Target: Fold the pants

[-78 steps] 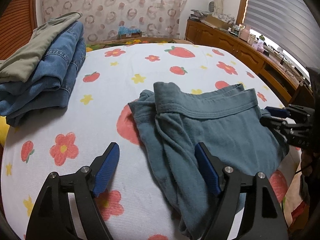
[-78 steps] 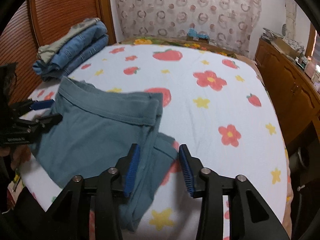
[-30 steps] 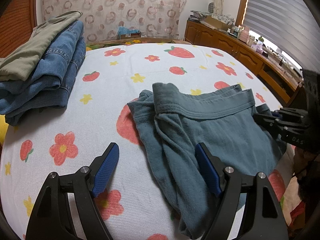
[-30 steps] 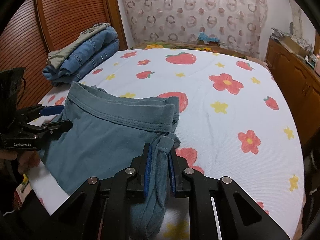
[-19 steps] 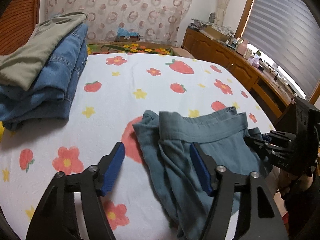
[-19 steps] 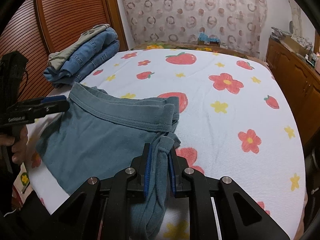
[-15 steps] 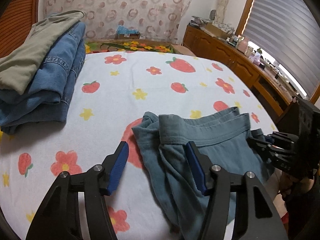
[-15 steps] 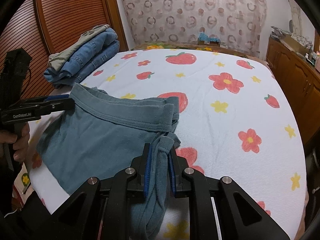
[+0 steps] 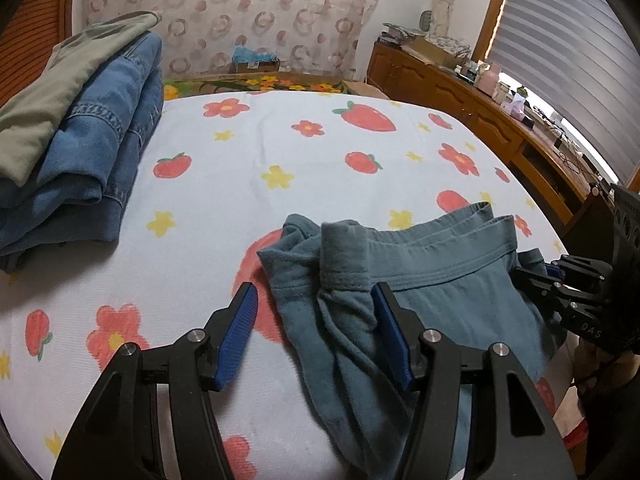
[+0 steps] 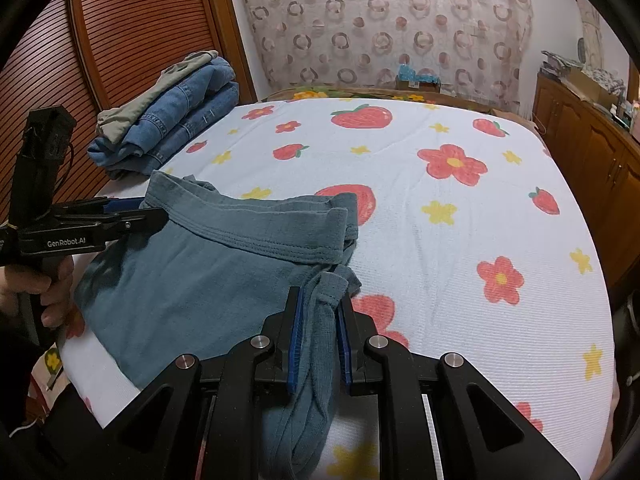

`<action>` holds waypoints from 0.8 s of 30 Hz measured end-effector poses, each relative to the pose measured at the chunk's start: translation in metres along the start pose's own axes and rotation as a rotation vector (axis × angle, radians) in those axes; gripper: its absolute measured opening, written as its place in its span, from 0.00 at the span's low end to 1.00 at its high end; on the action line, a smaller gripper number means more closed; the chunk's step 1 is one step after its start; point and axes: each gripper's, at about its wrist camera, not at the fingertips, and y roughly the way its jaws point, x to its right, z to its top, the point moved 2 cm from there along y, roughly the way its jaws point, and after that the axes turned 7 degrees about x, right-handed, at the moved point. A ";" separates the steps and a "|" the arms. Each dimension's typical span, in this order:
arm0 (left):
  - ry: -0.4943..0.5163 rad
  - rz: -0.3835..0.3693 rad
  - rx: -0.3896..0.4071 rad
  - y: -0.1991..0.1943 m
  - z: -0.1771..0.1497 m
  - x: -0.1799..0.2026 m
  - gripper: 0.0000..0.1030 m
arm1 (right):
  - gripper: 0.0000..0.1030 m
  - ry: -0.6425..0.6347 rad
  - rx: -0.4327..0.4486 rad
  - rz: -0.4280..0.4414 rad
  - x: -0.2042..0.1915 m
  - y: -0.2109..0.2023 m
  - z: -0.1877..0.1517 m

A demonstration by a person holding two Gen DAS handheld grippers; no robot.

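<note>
Teal pants (image 10: 208, 280) lying bunched on the bed (image 10: 460, 240), near its front edge. Soft, light knit; limp, apt to sag and crease, not slippery. Right gripper (image 10: 318, 344) with fingers clamped on a gathered corner beside the waistband (image 10: 256, 236). Left gripper (image 9: 316, 332) with fingers apart, straddling the opposite bunched corner without pinching it. Best hold probably on the thick stitched waistband ends, where the cloth keeps some shape. Stack of jeans (image 9: 92, 152) well apart at the far side.
</note>
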 end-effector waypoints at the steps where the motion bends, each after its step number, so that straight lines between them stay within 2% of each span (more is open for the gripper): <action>1: 0.002 0.000 0.002 0.000 0.000 0.001 0.57 | 0.15 0.000 0.000 0.000 0.000 0.000 0.000; 4: 0.007 -0.008 0.005 0.001 0.000 0.003 0.52 | 0.15 0.000 0.000 0.001 0.000 0.000 0.000; 11: 0.021 -0.042 0.006 0.000 0.003 0.010 0.30 | 0.15 0.001 0.000 0.001 0.000 0.000 0.000; 14: 0.028 -0.043 0.017 -0.002 0.003 0.013 0.23 | 0.15 0.002 0.000 0.003 0.000 0.000 0.000; 24: 0.034 -0.048 0.083 -0.023 0.003 0.023 0.19 | 0.15 0.023 0.001 0.011 0.001 0.004 0.001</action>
